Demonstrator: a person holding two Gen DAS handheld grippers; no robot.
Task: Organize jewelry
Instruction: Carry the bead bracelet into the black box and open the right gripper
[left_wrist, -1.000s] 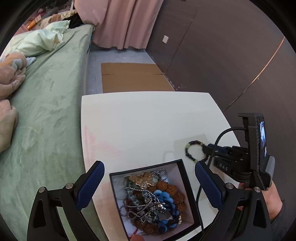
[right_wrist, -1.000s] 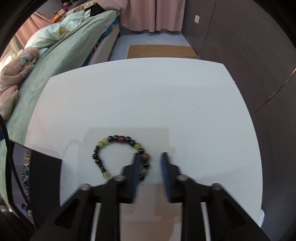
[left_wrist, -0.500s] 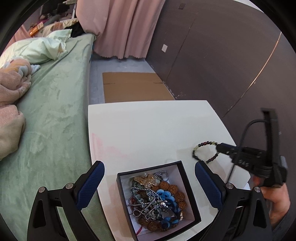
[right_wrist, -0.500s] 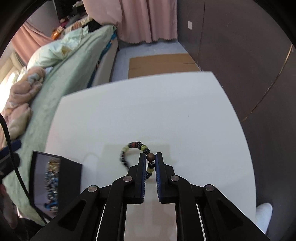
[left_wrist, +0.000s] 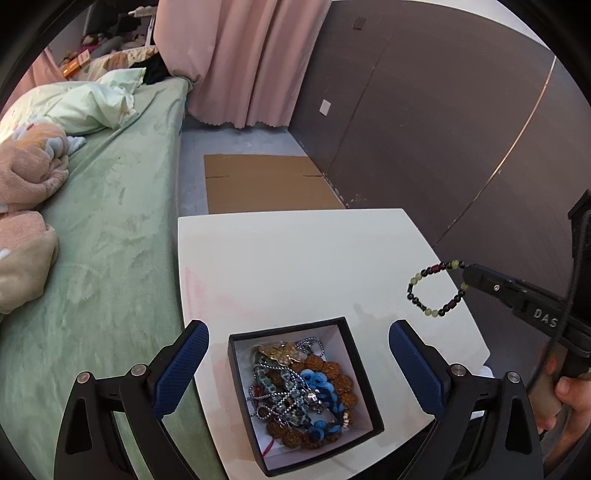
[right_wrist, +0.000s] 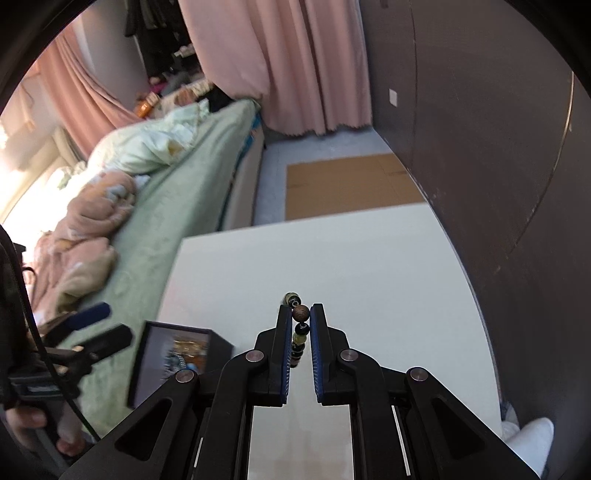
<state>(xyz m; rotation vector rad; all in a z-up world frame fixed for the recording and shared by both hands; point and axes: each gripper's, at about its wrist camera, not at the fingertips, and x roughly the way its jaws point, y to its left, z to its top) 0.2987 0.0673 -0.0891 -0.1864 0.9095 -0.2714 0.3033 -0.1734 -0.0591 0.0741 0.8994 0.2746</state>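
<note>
Right gripper (right_wrist: 298, 314) fingers pinched (angled downward); left gripper (left_wrist: 298, 334) spread.

White table (left_wrist: 295, 266); black box (left_wrist: 364, 373) with white lining, holding blue, brown, gold and silvery jewellery (left_wrist: 299, 387). Bracelet (left_wrist: 436, 284) of alternating black and pale green beads, with one dark red bead. Both grippers black with blue pads (left_wrist: 181, 365). Green bedspread (left_wrist: 110, 229), pink curtain (left_wrist: 240, 59), brown cardboard (left_wrist: 266, 184).

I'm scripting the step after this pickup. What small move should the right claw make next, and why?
Probably carry the bracelet sideways until it is over the box. The right claw is shut on it, it hangs clear of the table, and the open box already holds the other jewelry.
</note>
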